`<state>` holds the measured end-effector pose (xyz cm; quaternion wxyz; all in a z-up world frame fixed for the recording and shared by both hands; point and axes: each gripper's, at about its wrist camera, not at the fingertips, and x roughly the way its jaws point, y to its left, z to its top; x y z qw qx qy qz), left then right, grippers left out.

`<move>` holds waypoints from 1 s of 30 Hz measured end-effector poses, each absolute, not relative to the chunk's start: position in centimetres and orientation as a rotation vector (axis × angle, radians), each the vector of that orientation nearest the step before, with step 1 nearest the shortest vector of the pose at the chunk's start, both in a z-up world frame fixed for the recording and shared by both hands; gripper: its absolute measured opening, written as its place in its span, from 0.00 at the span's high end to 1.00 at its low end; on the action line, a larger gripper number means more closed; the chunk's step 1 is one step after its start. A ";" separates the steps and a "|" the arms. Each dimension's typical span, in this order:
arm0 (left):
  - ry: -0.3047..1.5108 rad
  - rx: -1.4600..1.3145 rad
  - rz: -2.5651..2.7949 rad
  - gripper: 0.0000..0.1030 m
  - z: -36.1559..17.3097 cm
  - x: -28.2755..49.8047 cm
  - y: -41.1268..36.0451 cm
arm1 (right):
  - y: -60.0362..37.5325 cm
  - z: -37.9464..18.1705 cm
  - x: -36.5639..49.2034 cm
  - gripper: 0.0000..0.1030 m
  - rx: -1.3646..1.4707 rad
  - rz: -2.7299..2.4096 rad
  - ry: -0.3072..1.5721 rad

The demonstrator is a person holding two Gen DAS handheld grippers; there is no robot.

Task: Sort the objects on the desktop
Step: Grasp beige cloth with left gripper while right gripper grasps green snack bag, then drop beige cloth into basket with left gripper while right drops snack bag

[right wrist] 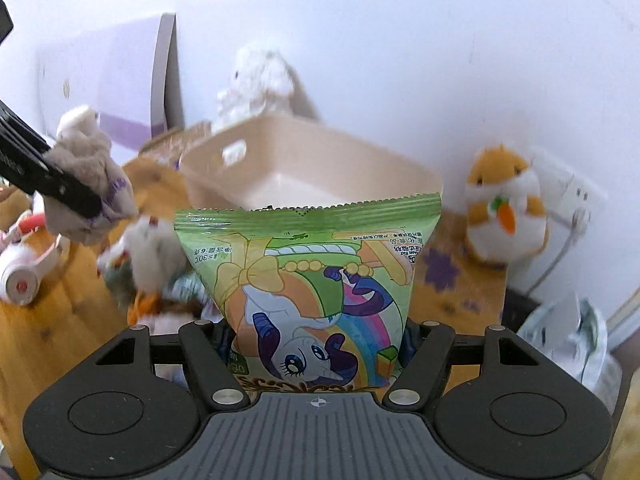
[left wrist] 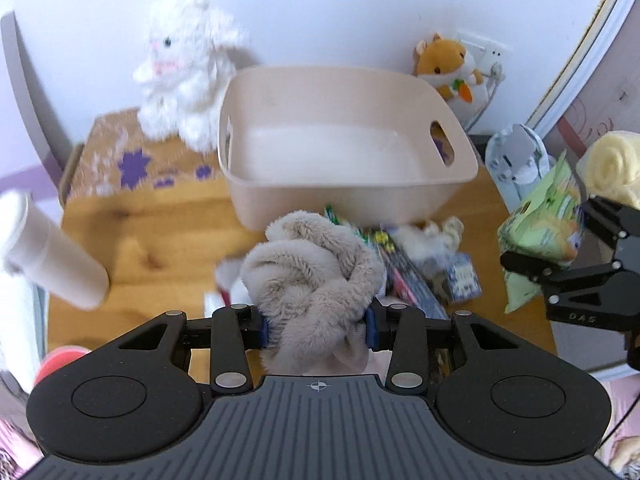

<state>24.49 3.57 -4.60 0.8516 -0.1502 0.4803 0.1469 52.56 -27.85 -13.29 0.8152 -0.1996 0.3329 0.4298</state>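
Beige storage bin (left wrist: 348, 148) empty, ahead of both hand-held grippers. Left hand-held gripper (left wrist: 316, 326) clamps grey fuzzy sock (left wrist: 312, 272); right hand-held gripper (right wrist: 320, 344) grips green snack bag (right wrist: 316, 280).

White wall (left wrist: 320, 8) – wooden table (left wrist: 160, 232)

Soft plush, glossy film, matt plastic, varnished wood

A fuzzy beige plush cloth (left wrist: 316, 280) is clamped in the left tongs (left wrist: 316, 326), whose arms are matt black plastic with small metal rivets. A glossy printed film snack bag (right wrist: 316, 280) is gripped by the right tongs (right wrist: 316, 344). The bin (left wrist: 344, 168) is seen as smooth beige plastic, faintly sheened. The counter (left wrist: 160, 224) is smooth, lightly glossy wood with visible knots.
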 end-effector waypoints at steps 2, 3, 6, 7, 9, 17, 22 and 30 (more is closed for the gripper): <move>1.005 -0.298 0.318 0.60 -4.3 25.5 3.8 | -27.6 -12.6 53.4 0.34 -0.420 0.919 0.682; 1.000 -0.286 0.321 0.60 -4.1 26.0 3.9 | -27.4 -12.3 54.0 0.34 -0.419 0.918 0.671; 0.983 -0.259 0.344 0.60 -3.5 27.7 4.3 | -26.8 -11.4 55.8 0.34 -0.401 0.911 0.645; 0.979 -0.252 0.357 0.60 -3.4 28.3 4.4 | -26.6 -11.1 56.6 0.34 -0.396 0.907 0.637; 0.972 -0.235 0.368 0.60 -3.2 29.6 4.6 | -26.2 -10.7 58.0 0.34 -0.386 0.902 0.620; 0.953 -0.184 0.441 0.60 -3.7 35.3 6.1 | -24.0 -10.7 63.3 0.34 -0.332 0.872 0.620; 0.970 -0.167 0.474 0.59 -4.9 38.2 6.9 | -22.4 -12.3 65.0 0.34 -0.329 0.894 0.651; 1.023 -0.198 0.522 0.59 -8.3 40.7 8.4 | -20.5 -15.4 65.8 0.34 -0.361 0.894 0.704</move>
